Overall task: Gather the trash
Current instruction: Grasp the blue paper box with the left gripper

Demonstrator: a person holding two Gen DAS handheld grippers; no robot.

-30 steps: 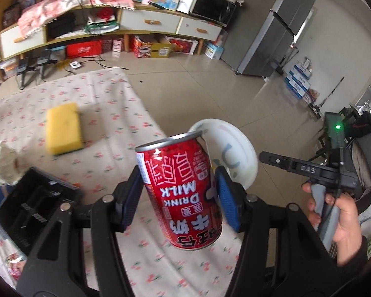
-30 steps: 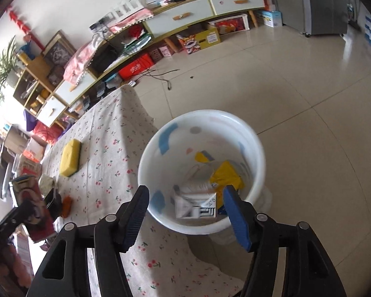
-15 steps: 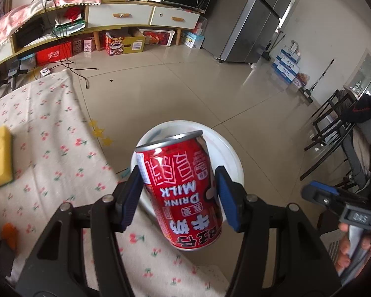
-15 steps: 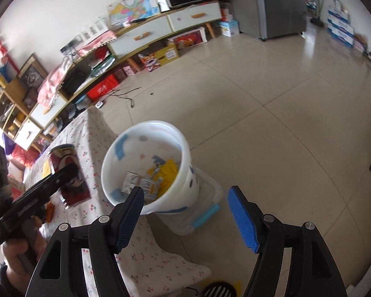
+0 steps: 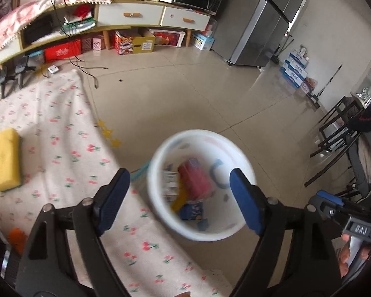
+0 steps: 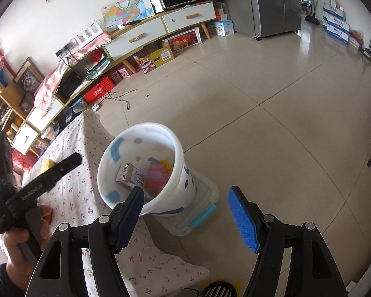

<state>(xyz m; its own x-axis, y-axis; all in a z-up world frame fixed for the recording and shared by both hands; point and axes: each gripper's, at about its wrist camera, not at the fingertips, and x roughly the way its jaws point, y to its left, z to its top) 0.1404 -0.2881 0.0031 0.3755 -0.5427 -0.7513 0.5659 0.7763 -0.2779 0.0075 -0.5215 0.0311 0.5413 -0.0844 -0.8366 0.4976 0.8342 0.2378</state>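
Indoors, a bench (image 5: 49, 128) draped in a cherry-print cloth is filling the left of both views, its near edge running out of frame. Just off its corner, on the tiled floor, a white bin (image 5: 201, 185) (image 6: 141, 170) with blue patches is standing inside a clear plastic tub (image 6: 202, 210), most of which the bin is hiding. The left tool (image 5: 179, 198) is hovering above the bin's mouth with its blue pads (image 5: 113, 198) spread wide and nothing between them. The right tool (image 6: 185, 217) is hanging over the bin's near rim and the floor beside it, likewise wide apart and holding nothing; the left pad is covering part of the rim. A yellow sponge (image 5: 3, 158) is lying on the cloth well away from the bin, and in the right wrist view the left tool's body is hiding all but a sliver of it. Inside the bin, a red can (image 5: 195, 180) (image 6: 157, 175) is showing only as a motion-blurred smear, beside a white printed carton (image 6: 129, 174), a yellow scrap and a small blue packet (image 5: 191, 210). An orange scrap (image 5: 16, 237) is sitting at the cloth's lower left edge, too blurred to identify.
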